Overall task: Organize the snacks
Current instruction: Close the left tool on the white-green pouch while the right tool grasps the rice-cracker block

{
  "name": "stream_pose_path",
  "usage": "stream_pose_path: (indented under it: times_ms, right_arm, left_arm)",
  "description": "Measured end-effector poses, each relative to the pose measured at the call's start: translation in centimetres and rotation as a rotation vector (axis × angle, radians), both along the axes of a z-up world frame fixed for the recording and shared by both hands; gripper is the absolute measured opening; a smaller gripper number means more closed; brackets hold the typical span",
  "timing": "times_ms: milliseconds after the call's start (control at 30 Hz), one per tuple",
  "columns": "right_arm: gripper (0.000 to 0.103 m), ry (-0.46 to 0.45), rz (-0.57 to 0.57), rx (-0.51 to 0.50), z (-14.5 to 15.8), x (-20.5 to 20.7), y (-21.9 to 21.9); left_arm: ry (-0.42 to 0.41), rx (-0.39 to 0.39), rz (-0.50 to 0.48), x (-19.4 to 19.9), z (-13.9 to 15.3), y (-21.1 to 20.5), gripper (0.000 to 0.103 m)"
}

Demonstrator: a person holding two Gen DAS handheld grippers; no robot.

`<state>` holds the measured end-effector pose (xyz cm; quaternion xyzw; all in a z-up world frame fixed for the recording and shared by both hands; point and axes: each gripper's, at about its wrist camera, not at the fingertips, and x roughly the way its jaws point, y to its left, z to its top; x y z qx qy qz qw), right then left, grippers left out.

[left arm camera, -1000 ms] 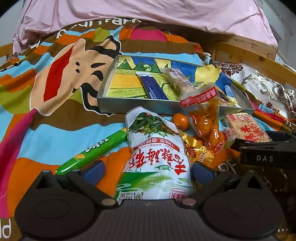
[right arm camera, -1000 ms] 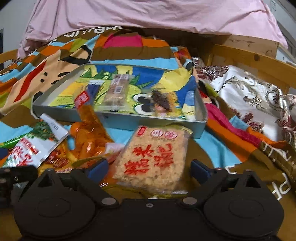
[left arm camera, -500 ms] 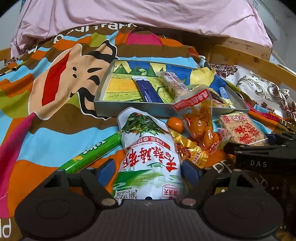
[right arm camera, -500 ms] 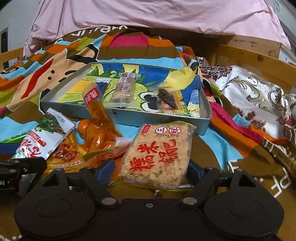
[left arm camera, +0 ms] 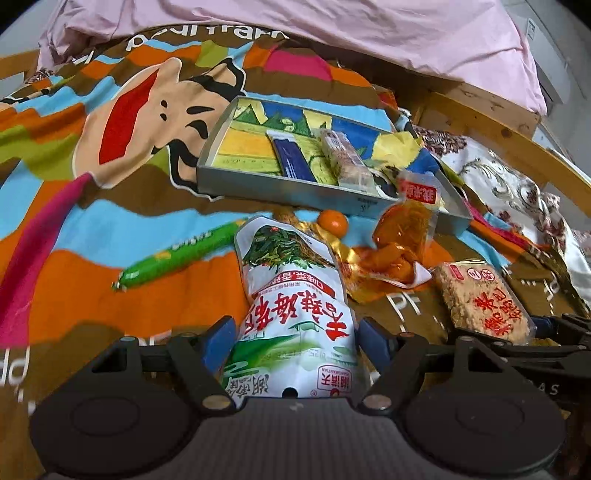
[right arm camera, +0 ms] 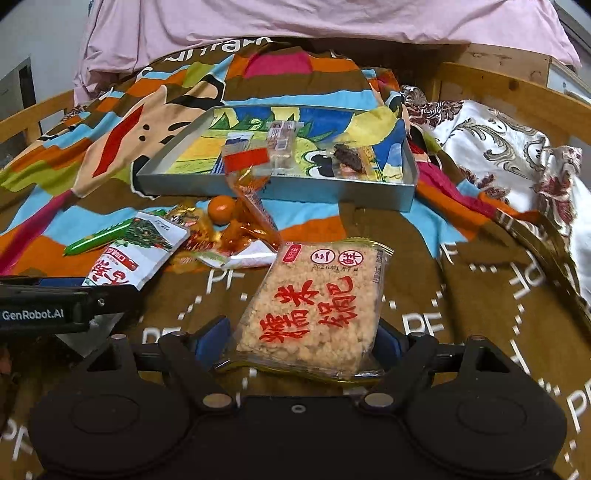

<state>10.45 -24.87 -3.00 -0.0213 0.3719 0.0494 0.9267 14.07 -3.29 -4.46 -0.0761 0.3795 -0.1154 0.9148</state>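
My left gripper (left arm camera: 295, 338) is shut on a white and green snack pouch (left arm camera: 295, 317) with red characters, held by its near end. My right gripper (right arm camera: 301, 341) is shut on a clear pack of rice cracker (right arm camera: 317, 306) with red characters. A grey tray (right arm camera: 280, 190) with a colourful printed floor lies ahead on the bedspread and holds a blue packet (left arm camera: 293, 162), a wrapped bar (left arm camera: 345, 158) and a dark snack (right arm camera: 349, 158). An orange pouch (left arm camera: 404, 240), a small orange (left arm camera: 332, 221), a gold wrapper (left arm camera: 351, 271) and a green sausage stick (left arm camera: 177, 258) lie in front of the tray.
The surface is a colourful cartoon bedspread (left arm camera: 122, 122). A pink quilt (right arm camera: 314, 18) is piled at the back. A wooden bed rail (right arm camera: 509, 85) and a floral cloth (right arm camera: 509, 155) are on the right.
Both grippers have narrowed their fingers onto their packs and drawn back a little. The white pouch and the rice cracker pack have shifted with them.
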Motion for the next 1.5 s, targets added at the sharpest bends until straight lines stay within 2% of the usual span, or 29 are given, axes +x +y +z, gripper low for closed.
stream_pose_path:
  times_ms: [100, 267, 633, 733, 933, 1000, 1100, 1167, 1500]
  right_arm:
    - [0.085, 0.021, -0.003, -0.02, -0.3, -0.3, 0.0]
    - [0.099, 0.016, -0.036, -0.013, -0.6, -0.1, -0.2]
    - [0.101, -0.012, 0.0, -0.155, -1.8, 0.5, 2.0]
    - [0.101, -0.016, 0.005, -0.169, -2.0, 0.6, 2.3]
    - [0.101, -0.023, -0.001, -0.165, -2.1, 0.7, 2.3]
    - [0.1, -0.028, -0.005, -0.168, -2.2, 0.8, 2.3]
    - [0.092, -0.04, -0.01, -0.174, -2.1, 0.6, 2.3]
    - [0.083, -0.047, -0.009, -0.18, -1.9, 0.4, 2.3]
    - [0.079, -0.075, 0.01, -0.194, -1.6, -0.1, 2.8]
  left_arm:
    - [-0.001, 0.019, -0.012, -0.9, 0.2, -0.3, 0.077]
    - [-0.004, 0.022, -0.006, -1.3, 0.2, -0.5, 0.081]
    - [-0.002, 0.005, 0.015, -0.4, -0.3, -0.9, 0.09]
    - [0.002, 0.004, 0.016, -0.1, -0.5, -1.0, 0.09]
    - [0.004, 0.051, 0.0, -0.2, -0.9, -1.6, 0.089]
    - [-0.001, 0.073, -0.002, -0.3, -0.9, -1.9, 0.087]
    - [-0.014, 0.092, -0.003, -0.5, -0.9, -2.1, 0.083]
    - [-0.022, 0.102, 0.0, -0.7, -0.9, -2.1, 0.08]
    - [-0.047, 0.079, 0.032, -1.1, -0.7, -1.5, 0.068]
